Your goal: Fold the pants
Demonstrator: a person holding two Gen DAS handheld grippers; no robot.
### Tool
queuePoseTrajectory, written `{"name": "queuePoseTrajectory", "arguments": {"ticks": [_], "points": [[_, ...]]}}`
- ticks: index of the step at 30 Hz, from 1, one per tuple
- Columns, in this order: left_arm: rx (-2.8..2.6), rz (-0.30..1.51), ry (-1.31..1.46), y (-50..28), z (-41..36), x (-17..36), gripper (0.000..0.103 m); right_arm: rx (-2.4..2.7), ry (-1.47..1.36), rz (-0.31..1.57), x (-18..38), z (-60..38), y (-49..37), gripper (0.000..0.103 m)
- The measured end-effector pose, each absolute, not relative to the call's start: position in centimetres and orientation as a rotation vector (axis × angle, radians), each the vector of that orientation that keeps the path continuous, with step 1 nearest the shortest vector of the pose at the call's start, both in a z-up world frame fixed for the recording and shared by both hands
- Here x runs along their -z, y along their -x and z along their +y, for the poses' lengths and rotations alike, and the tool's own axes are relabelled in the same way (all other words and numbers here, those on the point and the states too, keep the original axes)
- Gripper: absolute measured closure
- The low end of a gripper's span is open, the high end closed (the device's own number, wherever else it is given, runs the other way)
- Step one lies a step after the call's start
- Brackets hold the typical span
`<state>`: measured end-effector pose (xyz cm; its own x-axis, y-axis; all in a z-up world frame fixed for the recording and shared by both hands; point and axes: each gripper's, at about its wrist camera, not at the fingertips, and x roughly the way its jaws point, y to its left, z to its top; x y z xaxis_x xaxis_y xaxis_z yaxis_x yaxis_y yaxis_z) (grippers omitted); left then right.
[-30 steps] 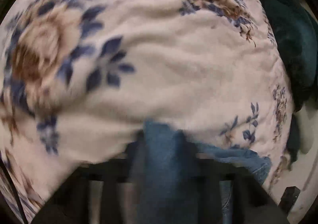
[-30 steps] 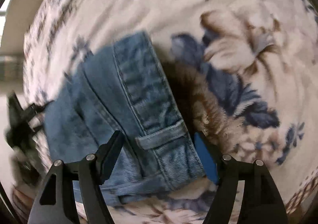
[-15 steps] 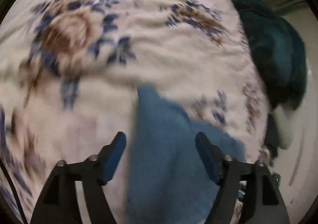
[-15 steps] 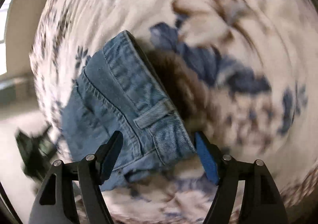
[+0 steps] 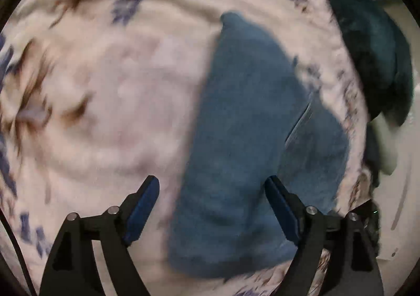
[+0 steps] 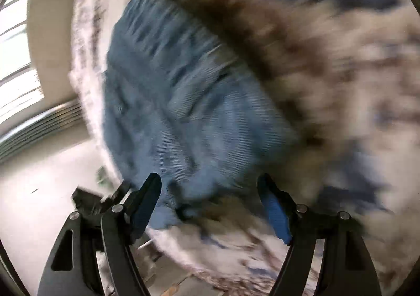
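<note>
The blue denim pants [image 5: 244, 143] lie folded in a compact bundle on a cream floral blanket [image 5: 110, 101]. My left gripper [image 5: 211, 202] is open and empty, held just above the near end of the bundle. In the right wrist view the pants [image 6: 183, 101] lie near the blanket's edge. My right gripper [image 6: 210, 201] is open and empty, above the bundle's near end. Both views are blurred by motion.
A dark teal cloth [image 5: 372, 59] lies at the blanket's far right edge. The blanket [image 6: 341, 86] ends at the left in the right wrist view, with pale floor [image 6: 39, 191] and a window [image 6: 13, 59] beyond it.
My left gripper has let go of the pants, opened and pulled back. My right gripper stays open and has swung left toward the blanket's edge. The pants now lie free.
</note>
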<state>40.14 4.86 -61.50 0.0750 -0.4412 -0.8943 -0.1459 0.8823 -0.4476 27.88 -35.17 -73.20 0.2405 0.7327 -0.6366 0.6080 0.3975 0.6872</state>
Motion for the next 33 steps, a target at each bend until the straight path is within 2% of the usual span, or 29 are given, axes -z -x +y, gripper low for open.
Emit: {"name": "queuePoseTrajectory", "arguments": {"ticks": [3, 5, 9, 11, 15, 16, 17, 18, 20, 22, 26, 33], "points": [[0.268, 1.483, 0.52, -42.4, 4.3, 62.5, 0.021, -0.146, -1.252, 1.44, 75.2, -33.2, -29.6, 0.017], [0.296, 1.498, 0.498, -44.0, 3.2, 63.7, 0.014, -0.133, -1.307, 1.397, 76.5, -33.0, -29.8, 0.011], [0.344, 1.533, 0.489, -44.9, 2.5, 65.3, 0.01, -0.147, -1.433, 1.266, 75.4, -33.4, -29.0, 0.011], [0.355, 1.538, 0.501, -44.8, 2.9, 65.4, 0.008, -0.187, -1.406, 1.229, 74.8, -33.2, -28.8, 0.011], [0.38, 1.532, 0.47, -44.2, 2.5, 65.4, 0.007, -0.148, -1.348, 1.289, 76.4, -32.1, -29.7, 0.011], [0.394, 1.52, 0.466, -44.2, 2.0, 65.2, 0.012, -0.129, -1.332, 1.299, 76.2, -31.7, -30.1, 0.011], [0.417, 1.495, 0.46, -44.3, 1.4, 64.7, 0.024, -0.119, -1.306, 1.303, 75.9, -31.2, -30.7, 0.011], [0.419, 1.476, 0.435, -44.1, 1.1, 64.0, 0.03, -0.114, -1.261, 1.303, 75.2, -30.6, -30.9, 0.013], [0.421, 1.436, 0.431, -43.9, 0.8, 62.8, 0.05, -0.108, -1.196, 1.285, 73.7, -30.1, -30.7, 0.041], [0.429, 1.413, 0.42, -43.5, 0.7, 61.8, 0.057, -0.108, -1.194, 1.251, 72.4, -29.7, -30.4, 0.047], [0.448, 1.339, 0.374, -42.7, 0.4, 58.1, 0.061, -0.119, -1.061, 1.195, 67.8, -28.0, -31.1, 0.053], [0.457, 1.234, 0.388, -45.8, 2.7, 52.4, 0.061, -0.185, -0.978, 1.112, 60.6, -27.0, -36.2, 0.054]]}}
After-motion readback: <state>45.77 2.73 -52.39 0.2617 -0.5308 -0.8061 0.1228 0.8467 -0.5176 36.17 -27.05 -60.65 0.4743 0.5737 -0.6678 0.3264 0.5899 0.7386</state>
